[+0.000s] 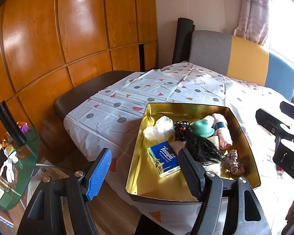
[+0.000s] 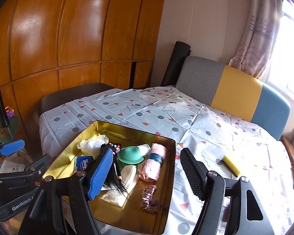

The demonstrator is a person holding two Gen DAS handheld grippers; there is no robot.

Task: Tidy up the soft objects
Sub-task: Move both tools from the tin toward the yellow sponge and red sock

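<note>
A gold tin tray sits on the patterned sheet and holds a Tempo tissue pack, a black hairpiece, a green hat, a rolled pink towel, a pink scrunchie, clear plastic wrap and a cream cloth. A yellow sponge lies on the sheet right of the tray. My left gripper is open and empty above the tray's near left corner. My right gripper is open and empty above the tray's right edge.
The sheet covers a bed or sofa with a grey, yellow and blue backrest. A glass side table with a black bottle stands at the left. Wooden wardrobe doors are behind.
</note>
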